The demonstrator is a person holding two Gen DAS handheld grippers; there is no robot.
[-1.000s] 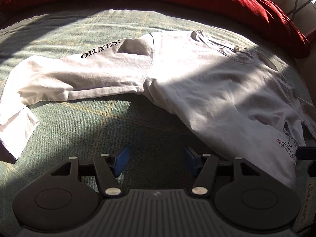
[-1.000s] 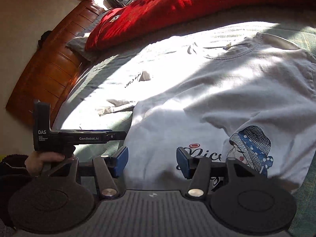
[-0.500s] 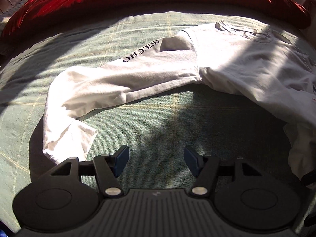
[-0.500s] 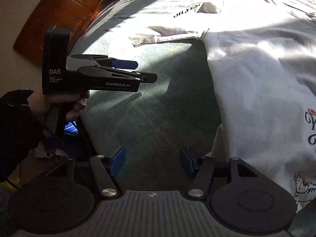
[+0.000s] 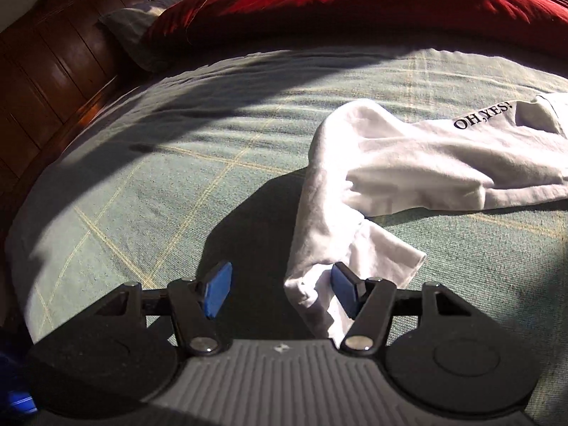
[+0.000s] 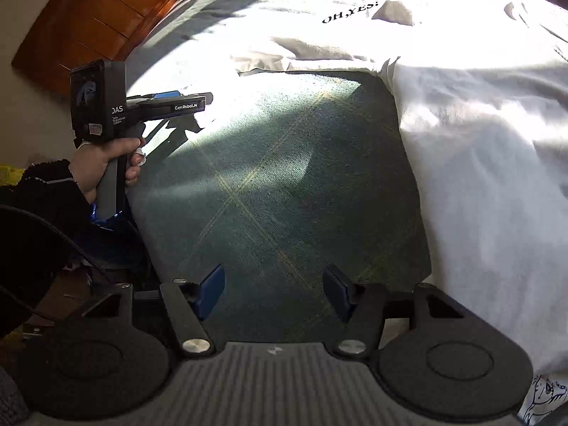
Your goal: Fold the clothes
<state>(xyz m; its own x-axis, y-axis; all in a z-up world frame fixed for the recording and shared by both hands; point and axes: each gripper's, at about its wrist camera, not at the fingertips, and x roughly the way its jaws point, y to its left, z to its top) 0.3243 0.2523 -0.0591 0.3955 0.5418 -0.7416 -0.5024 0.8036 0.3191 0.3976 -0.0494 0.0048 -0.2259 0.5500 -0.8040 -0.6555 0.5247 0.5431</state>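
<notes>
Left gripper (image 5: 280, 294): jaws spread wide, blue pads (image 5: 217, 294) angled outward, tool held low and level, pointing forward. Right-side pad touches white cloth; nothing clamped between pads. Left hand (image 6: 106, 165) wraps pistol-style handle from behind, fingers curled round grip, dark fuzzy sleeve (image 6: 42, 195) at wrist. Right gripper (image 6: 273, 291): jaws likewise spread, blue pads apart, nothing between them, tool tilted downward.

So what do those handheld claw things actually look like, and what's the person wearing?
Each claw has black linkage arms with silver pivot screws, blue pads on the fingers, and a ribbed grey body. The left claw shows a grey pistol handle and white "DAS" and "GenRobot.AI" lettering. The left hand emerges from a fuzzy black sleeve.
</notes>
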